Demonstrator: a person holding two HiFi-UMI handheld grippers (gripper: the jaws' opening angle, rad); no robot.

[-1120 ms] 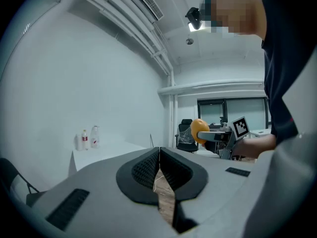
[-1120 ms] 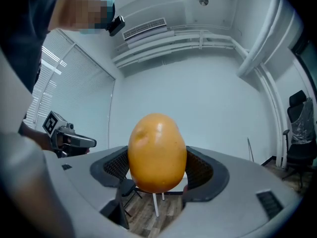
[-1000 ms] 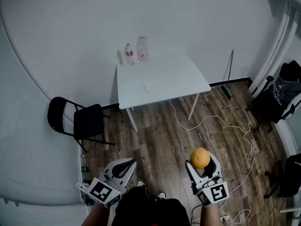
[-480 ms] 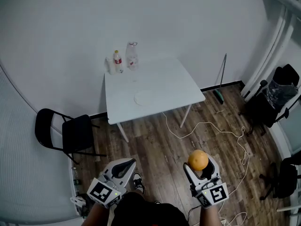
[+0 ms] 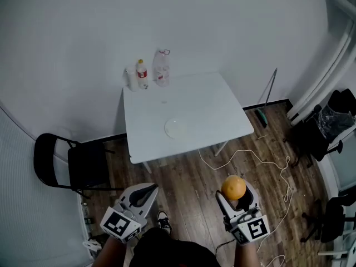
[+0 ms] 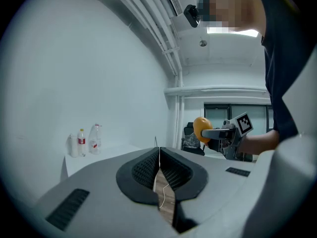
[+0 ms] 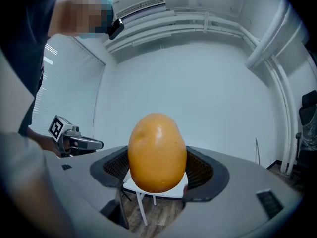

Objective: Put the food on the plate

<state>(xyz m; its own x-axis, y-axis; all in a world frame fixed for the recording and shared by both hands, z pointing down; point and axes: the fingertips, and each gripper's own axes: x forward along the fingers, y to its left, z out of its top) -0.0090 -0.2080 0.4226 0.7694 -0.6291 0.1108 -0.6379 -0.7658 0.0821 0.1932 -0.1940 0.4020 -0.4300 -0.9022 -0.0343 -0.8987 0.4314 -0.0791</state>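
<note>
Right tool (image 5: pixel 236 195) is down at the near right of the head view, and it's got the orange fruit (image 5: pixel 234 187) clamped between its jaws. In the right gripper view the two dark pads (image 7: pixel 200 170) press on the fruit's left and right sides, with the jaws spread about as wide as the fruit. There the fruit looks egg-shaped: long axis upright, narrower end up, broad end down. From the head camera above it reads almost round, so the long axis seems to run up toward that camera.

The fruit is held over the wooden floor (image 5: pixel 189 177), well short of the white desk (image 5: pixel 206 104). The plate (image 5: pixel 174 128) sits on the desk's near half, a little left of centre, pale against the white top, and it has nothing on it.

Left tool (image 5: pixel 143 192) is at the near left. Its own view shows the jaws closed together, pads meeting along a thin seam with nothing between them. That view also catches the right tool off to the right, holding the fruit.

At the desk's far left corner stand a red-labelled bottle (image 5: pixel 142 74) and a taller clear bottle (image 5: pixel 162 68), close beside each other. A black folding chair (image 5: pixel 72 163) stands left of the desk, and a white cable (image 5: pixel 261 160) snakes over the floor to the right.
</note>
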